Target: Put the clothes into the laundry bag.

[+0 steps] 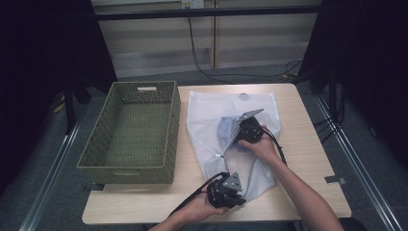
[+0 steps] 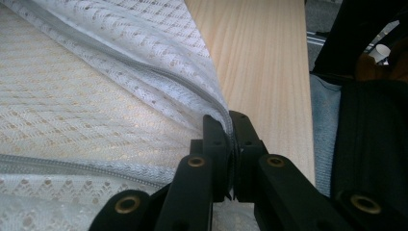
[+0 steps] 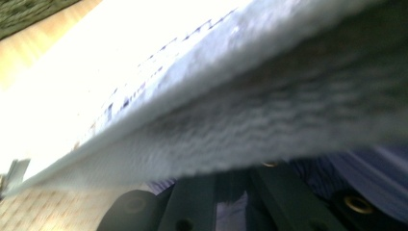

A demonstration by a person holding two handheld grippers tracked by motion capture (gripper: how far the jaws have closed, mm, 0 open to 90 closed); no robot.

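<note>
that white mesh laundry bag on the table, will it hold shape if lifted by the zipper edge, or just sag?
Probably sags: the mesh bag lies crumpled and folded on the table, so it looks floppy. The left gripper pinches only its thin zipper edge, so it seems light. A bluish item shows through the mesh near the right gripper, and might slide downward.

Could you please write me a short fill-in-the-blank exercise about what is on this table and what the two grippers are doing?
1. The woven basket stands to the ____ of the white mesh laundry bag in the high view.
2. The left gripper is shut on the bag's ____ edge.
3. The basket holds ____.
4. The right gripper reaches into the bag's opening near a ____ cloth.

Missing words: left; zipper; nothing; blue
</note>
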